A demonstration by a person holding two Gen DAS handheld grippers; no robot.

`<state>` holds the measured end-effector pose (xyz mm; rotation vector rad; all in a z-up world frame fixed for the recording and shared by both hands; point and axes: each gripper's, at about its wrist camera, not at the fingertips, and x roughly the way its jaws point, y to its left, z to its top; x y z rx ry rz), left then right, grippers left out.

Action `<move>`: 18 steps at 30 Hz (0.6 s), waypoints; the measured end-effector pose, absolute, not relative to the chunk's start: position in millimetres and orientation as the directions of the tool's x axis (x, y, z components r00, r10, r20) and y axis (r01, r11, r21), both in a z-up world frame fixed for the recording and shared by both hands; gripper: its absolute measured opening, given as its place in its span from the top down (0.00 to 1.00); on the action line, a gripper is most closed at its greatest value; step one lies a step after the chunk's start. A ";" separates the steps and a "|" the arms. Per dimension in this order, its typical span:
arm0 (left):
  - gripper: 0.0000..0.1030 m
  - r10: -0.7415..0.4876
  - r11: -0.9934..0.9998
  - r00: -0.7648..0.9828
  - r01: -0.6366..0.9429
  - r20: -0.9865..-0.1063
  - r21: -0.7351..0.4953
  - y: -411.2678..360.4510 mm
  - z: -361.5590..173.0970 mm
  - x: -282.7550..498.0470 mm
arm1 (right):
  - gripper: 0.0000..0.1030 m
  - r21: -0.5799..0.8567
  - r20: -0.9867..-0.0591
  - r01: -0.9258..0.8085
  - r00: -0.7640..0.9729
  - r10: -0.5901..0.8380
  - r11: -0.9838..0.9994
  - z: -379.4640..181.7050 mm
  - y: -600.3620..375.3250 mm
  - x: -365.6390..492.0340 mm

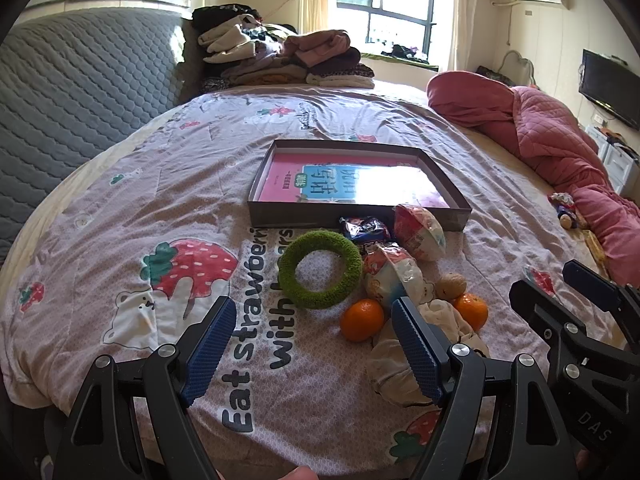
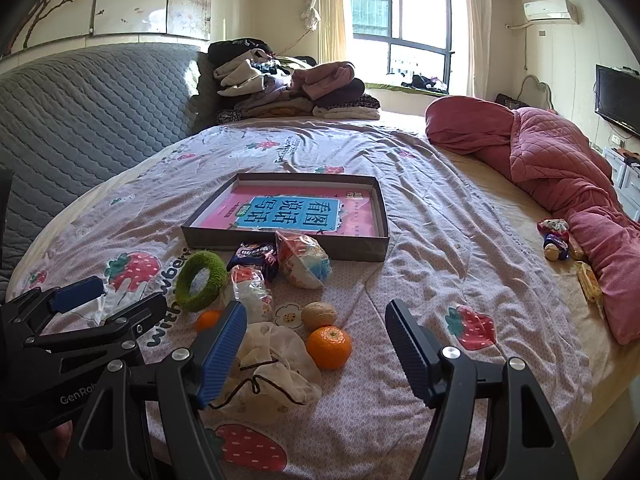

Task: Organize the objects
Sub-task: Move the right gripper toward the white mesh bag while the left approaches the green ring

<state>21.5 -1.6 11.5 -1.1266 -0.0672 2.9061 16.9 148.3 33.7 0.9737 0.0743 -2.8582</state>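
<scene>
A shallow grey box (image 1: 352,222) (image 2: 280,246) with a pink book in it lies mid-bed. In front of it sit a green fuzzy ring (image 1: 320,270) (image 2: 202,276), a dark snack packet (image 1: 366,230), two round wrapped snacks (image 1: 420,232) (image 1: 394,280), a walnut (image 2: 319,315), two oranges (image 2: 330,348) (image 1: 362,320) and a white drawstring bag (image 2: 272,368). My left gripper (image 1: 316,344) (image 2: 108,302) hovers open near the ring and one orange. My right gripper (image 2: 318,350) (image 1: 564,292) hovers open over the other orange and the bag. Neither holds anything.
The objects rest on a strawberry-print bedspread (image 1: 200,184). Folded clothes (image 1: 280,56) are piled at the far side against a grey quilted headboard (image 1: 80,80). A pink quilt (image 2: 560,160) lies bunched along the right, with small toys (image 2: 554,236) beside it.
</scene>
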 end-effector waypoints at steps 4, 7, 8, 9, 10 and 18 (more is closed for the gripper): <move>0.21 0.040 -0.999 -0.734 -0.012 -0.677 -0.046 -1.2 11.4 23.0 | 0.31 -0.013 -0.611 0.137 -0.785 -0.101 -0.990 33.8 147.9 18.4; 0.21 0.041 -0.999 -0.731 -0.015 -0.681 -0.044 -0.7 10.7 25.6 | 0.31 -0.016 -0.611 0.138 -0.785 -0.100 -0.990 33.9 148.0 20.8; 0.21 0.042 -0.999 -0.730 -0.016 -0.682 -0.045 -0.7 10.3 26.4 | 0.31 -0.016 -0.612 0.140 -0.784 -0.101 -0.990 33.6 148.6 21.7; 0.21 0.044 -0.999 -0.727 -0.017 -0.685 -0.046 -1.0 9.5 27.5 | 0.31 -0.017 -0.613 0.141 -0.783 -0.101 -0.990 33.3 149.1 23.0; 0.21 0.045 -0.999 -0.724 -0.019 -0.688 -0.046 -1.2 8.3 28.3 | 0.31 -0.017 -0.614 0.142 -0.782 -0.101 -0.990 32.8 149.8 24.0; 0.21 0.045 -0.999 -0.706 -0.028 -0.707 -0.035 -3.2 -1.5 34.5 | 0.31 -0.019 -0.638 0.154 -0.762 -0.106 -0.988 23.8 156.0 32.5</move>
